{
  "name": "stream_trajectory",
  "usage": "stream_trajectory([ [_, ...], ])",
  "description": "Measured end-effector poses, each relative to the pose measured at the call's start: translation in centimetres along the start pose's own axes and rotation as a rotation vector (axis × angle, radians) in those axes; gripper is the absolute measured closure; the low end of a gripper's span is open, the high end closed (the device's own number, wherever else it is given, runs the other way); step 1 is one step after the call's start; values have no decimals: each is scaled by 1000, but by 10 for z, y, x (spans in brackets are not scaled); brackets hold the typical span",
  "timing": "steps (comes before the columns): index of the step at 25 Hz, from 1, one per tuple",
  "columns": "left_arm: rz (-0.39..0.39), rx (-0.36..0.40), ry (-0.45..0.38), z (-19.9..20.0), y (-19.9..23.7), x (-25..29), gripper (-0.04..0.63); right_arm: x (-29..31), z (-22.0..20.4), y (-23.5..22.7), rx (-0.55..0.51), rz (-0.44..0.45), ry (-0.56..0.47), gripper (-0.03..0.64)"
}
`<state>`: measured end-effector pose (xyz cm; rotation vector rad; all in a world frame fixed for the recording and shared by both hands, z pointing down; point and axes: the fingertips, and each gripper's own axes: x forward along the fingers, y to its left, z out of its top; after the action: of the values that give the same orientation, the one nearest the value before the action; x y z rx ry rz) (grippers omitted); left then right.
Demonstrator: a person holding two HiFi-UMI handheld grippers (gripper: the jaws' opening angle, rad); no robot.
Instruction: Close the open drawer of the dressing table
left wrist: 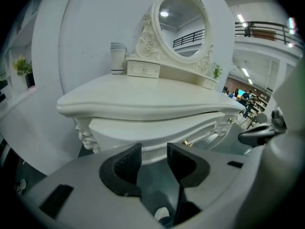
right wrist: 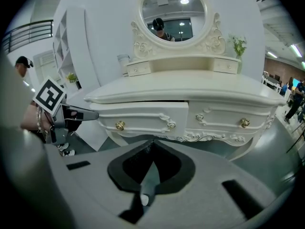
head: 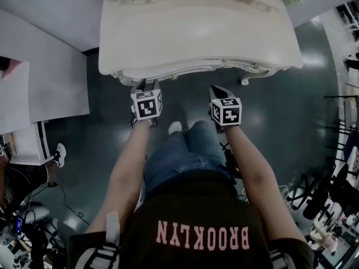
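The left gripper has its jaws spread with nothing between them. The right gripper has its jaws pressed together, also empty. Both are close in front of the white counter. In the right gripper view, the drawer on the left stands slightly out, proud of the neighbouring drawer. An oval mirror rises at the back.

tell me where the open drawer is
Right gripper view: the open drawer is the left one of the dressing table, pulled out beside the shut right drawer.
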<state>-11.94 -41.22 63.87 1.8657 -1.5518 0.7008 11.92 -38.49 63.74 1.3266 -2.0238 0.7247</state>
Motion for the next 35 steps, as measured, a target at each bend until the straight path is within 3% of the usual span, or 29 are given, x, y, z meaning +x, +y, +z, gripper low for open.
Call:
stream_trajectory([
  [21,-1,73,-14,27,9,23,448,3,10,-3,-37,-7,-19,620],
  [27,35,113,-35,29,16,29,457,4,20,-4,-33,-10,-40,620],
  [35,-48,131,14,27,5,23,454,0,34,-3,-55,-19,-67,620],
])
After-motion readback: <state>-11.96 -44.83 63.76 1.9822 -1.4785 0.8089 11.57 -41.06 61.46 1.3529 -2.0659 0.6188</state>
